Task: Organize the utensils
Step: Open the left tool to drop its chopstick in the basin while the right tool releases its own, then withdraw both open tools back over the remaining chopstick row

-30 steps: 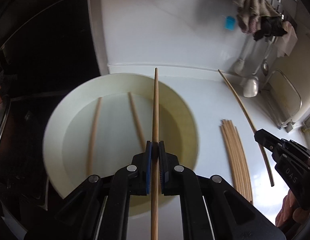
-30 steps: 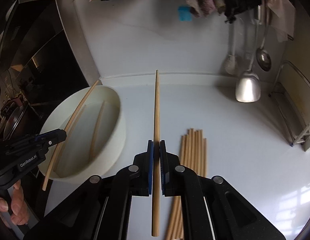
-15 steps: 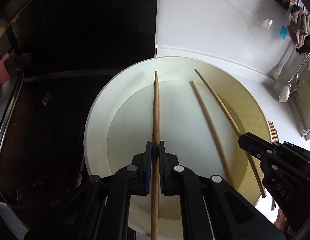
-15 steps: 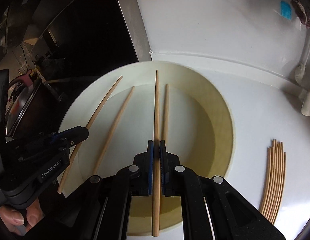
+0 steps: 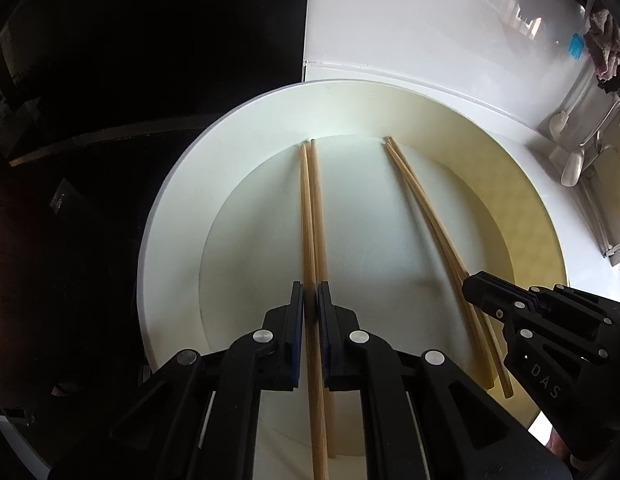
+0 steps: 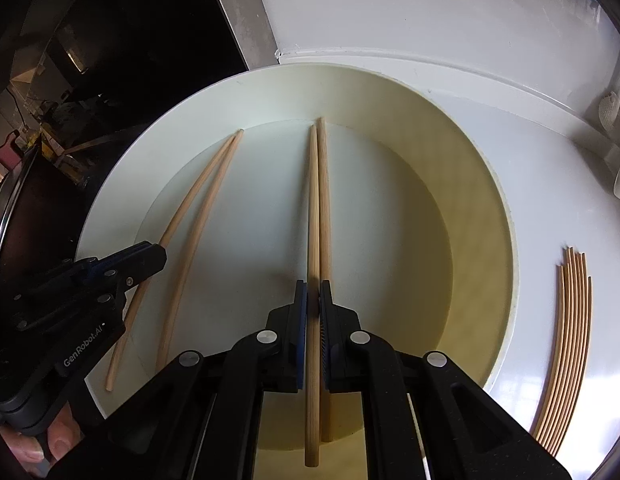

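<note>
A wide white basin [image 5: 170, 216] [image 6: 505, 216] sits on the white counter. My left gripper [image 5: 310, 304] is shut on a wooden chopstick [image 5: 315, 216], held low over the basin beside a second chopstick [image 5: 305, 208] lying on the bottom. My right gripper [image 6: 313, 300] is shut on a wooden chopstick [image 6: 312, 216], next to another chopstick [image 6: 325, 200] on the basin bottom. Each gripper shows in the other's view: the right one [image 5: 469, 284] and the left one [image 6: 160, 250], each with its chopstick beside a lying one.
A bundle of several chopsticks [image 6: 569, 328] lies on the counter right of the basin. A dark stove area [image 5: 110, 80] borders the basin on the left. Ladles [image 5: 571, 164] and cloths [image 5: 605, 48] hang on the wall at the right.
Both grippers have moved left from over the counter to over the basin and lowered. Each held chopstick now lies alongside one that was in the basin.
</note>
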The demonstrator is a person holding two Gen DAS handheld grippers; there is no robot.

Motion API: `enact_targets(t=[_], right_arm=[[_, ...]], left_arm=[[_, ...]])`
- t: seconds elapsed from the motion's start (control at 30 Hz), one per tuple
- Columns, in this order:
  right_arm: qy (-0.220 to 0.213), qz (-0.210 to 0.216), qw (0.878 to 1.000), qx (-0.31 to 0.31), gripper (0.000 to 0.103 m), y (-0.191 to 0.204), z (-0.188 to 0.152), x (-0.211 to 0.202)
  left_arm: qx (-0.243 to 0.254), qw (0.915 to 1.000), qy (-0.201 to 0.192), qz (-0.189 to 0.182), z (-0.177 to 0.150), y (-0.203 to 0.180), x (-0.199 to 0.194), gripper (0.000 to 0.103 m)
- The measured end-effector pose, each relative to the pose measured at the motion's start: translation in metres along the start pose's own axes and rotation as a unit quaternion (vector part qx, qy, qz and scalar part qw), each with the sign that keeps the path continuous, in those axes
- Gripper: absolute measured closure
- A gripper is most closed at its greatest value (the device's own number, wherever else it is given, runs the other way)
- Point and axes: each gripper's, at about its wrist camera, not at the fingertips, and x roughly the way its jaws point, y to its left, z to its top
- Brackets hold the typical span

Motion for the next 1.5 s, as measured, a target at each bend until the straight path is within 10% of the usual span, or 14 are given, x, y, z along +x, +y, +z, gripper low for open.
enact_targets(t=[0.23, 0.4, 1.03, 1.5], right_arm=[[-0.009, -0.005, 1.000, -0.002, 0.095, 0.000, 0.004, -0.003], [-0.023, -0.017, 1.000, -0.005, 0.083, -0.002, 0.004, -0.012], [-0.079, -0.009, 0.997, 0.008, 0.064, -0.024, -0.044, -0.095], [-0.095, -0.045, 0.993, 0.052, 0.061, -0.088, -0.092, -0.139]], left_arm=[[-0.001, 1.0000, 0.007, 0.005, 0.000, 0.003, 0.000, 0.083], [-0.012, 0.9995, -0.027, 0.012, 0.000, 0.010, -0.020, 0.038], [-0.023, 0.9975, -0.058, 0.034, -0.021, 0.009, -0.078, 0.018], [0.020, 0.9974, -0.070, -0.002, -0.041, -0.073, -0.101, 0.016]])
